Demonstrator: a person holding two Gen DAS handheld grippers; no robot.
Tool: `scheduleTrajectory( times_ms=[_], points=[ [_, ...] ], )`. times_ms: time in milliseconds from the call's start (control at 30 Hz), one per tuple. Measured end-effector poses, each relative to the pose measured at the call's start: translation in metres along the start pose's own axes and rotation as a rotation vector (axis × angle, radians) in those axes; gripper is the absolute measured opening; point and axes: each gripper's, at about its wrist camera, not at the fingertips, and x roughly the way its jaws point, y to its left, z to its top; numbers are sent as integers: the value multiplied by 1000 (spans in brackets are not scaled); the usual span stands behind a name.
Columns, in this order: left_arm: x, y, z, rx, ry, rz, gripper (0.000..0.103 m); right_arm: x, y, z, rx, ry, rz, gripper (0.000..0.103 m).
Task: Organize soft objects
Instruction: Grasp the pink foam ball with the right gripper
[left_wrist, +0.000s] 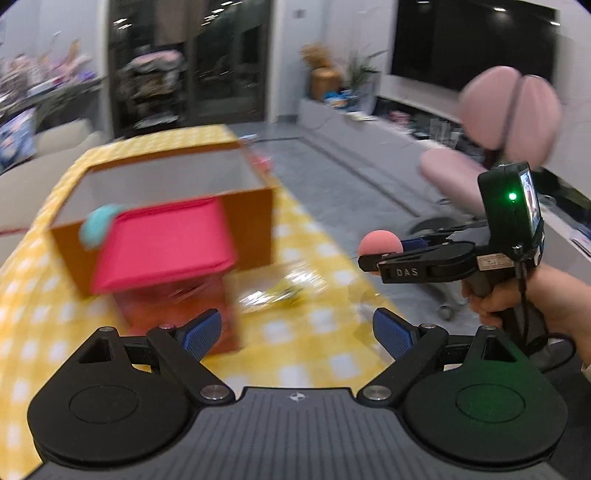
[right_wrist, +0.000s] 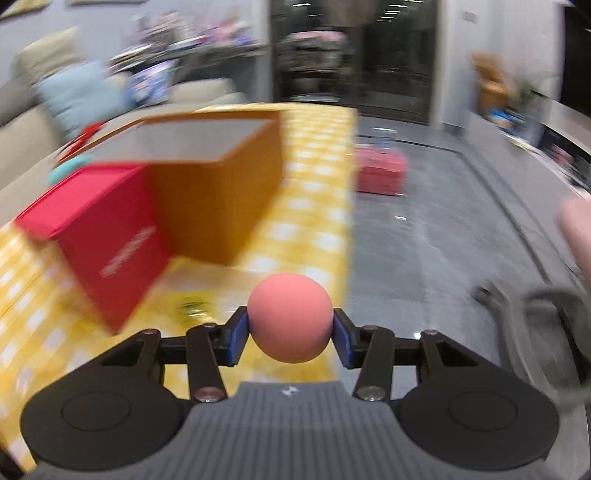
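Pink foam ball (right_wrist: 289, 317) is sitting clamped between the blue pads (right_wrist: 238, 338) of the right gripper (right_wrist: 290, 338), one pad pressing on each side of it, above the edge of the yellow checked tablecloth (right_wrist: 314, 206). From the left wrist view the same ball is showing at the tip of that gripper, which a hand (left_wrist: 535, 299) is holding by its handle out to the right of the table. The left gripper (left_wrist: 297, 332) is hanging over the tablecloth with its jaws standing apart and nothing between them. Ahead of it an open orange box (left_wrist: 258, 221) is standing on the cloth, and a red box (left_wrist: 162, 243) is sitting just in front of it, a small teal thing (left_wrist: 98, 225) showing at its far left corner. A crinkled clear wrapper (left_wrist: 273, 288) is lying on the cloth near the red box. Both views are blurring
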Motion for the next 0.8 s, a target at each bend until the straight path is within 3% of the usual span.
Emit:
scheduleTrajectory(
  times_ms=[133, 300, 500, 700, 800],
  points=[
    [34, -20, 12, 68, -18, -7, 103, -13, -42, -5, 153, -27, -97, 47],
    [72, -29, 21, 60, -14, 13, 103, -19, -65, -4, 209, -63, -159, 47],
    [107, -22, 28, -41, -2, 4, 103, -16, -68, 4, 242, -85, -140, 47],
    [137, -13, 28, -114, 23, 12, 103, -10, -64, 10, 192, -84, -116, 47],
    [146, -12, 27, -130, 27, 71, 103, -12, -68, 10, 212, -95, -94, 47]
  ],
)
